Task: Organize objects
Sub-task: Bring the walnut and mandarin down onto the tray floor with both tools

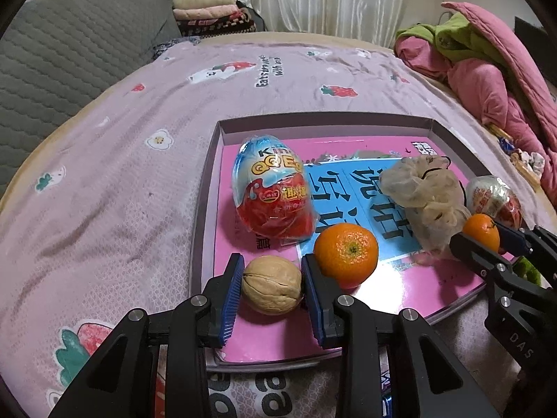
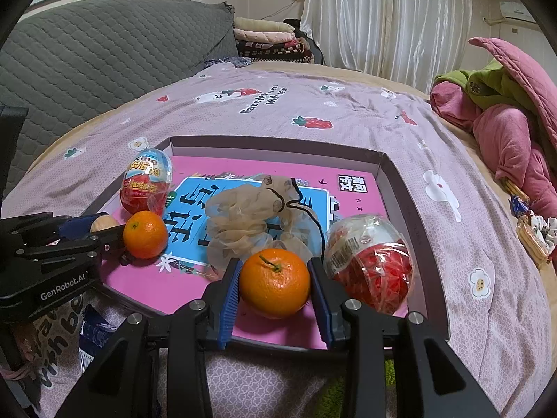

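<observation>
Pink tray (image 1: 205,188) on strawberry-print bedspread (image 1: 104,181)

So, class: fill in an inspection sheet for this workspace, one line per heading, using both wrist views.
Surface: shallow box on a pink bedsheet, pink book inside.
Job's things: walnut, two oranges, two wrapped toy eggs, mesh scrunchie.
Clutter: snack wrappers at the right.
Grippers: left gripper shut on walnut; right gripper shut on one orange.
Cables: nothing seen.
Surroundings: grey headboard, curtain, folded blankets, heaped clothes.
</observation>
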The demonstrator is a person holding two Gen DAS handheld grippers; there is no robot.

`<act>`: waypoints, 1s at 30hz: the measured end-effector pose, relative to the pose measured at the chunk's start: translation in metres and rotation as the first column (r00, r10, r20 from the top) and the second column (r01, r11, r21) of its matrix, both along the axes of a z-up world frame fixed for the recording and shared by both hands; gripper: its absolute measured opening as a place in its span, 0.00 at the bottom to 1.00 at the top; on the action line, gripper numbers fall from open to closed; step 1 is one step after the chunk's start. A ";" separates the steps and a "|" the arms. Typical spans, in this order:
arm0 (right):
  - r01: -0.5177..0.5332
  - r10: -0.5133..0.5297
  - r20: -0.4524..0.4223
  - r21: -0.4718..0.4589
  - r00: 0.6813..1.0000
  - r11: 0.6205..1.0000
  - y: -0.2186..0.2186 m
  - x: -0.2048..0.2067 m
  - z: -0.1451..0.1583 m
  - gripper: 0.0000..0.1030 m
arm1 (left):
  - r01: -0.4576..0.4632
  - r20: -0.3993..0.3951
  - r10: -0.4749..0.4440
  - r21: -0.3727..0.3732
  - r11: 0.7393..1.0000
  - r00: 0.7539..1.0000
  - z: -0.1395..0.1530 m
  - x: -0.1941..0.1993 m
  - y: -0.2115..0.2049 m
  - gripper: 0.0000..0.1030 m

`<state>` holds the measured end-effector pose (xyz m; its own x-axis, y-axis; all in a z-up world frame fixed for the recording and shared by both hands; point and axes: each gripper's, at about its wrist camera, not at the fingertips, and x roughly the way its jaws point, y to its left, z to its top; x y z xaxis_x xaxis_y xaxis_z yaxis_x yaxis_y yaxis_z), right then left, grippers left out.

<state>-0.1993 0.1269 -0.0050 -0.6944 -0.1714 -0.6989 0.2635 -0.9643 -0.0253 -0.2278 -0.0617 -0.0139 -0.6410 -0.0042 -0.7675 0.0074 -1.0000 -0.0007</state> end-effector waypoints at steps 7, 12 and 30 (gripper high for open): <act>-0.006 0.006 0.004 -0.004 1.000 1.000 0.000 -0.001 0.000 0.37 | 0.006 0.007 -0.006 0.020 1.000 1.000 -0.001 0.000 0.000 0.33; -0.009 0.009 0.006 -0.006 1.000 1.000 -0.001 -0.001 0.000 0.37 | 0.003 0.009 -0.003 0.028 1.000 1.000 -0.002 -0.001 0.000 0.33; -0.021 0.021 0.007 -0.004 1.000 1.000 -0.002 0.001 -0.001 0.38 | 0.025 0.009 -0.026 0.069 0.997 1.000 -0.003 0.006 -0.004 0.34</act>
<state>-0.1981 0.1253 -0.0058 -0.6859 -0.1889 -0.7028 0.2839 -0.9587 -0.0195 -0.2221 -0.0652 -0.0171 -0.6326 0.0655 -0.7717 -0.0178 -0.9974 -0.0700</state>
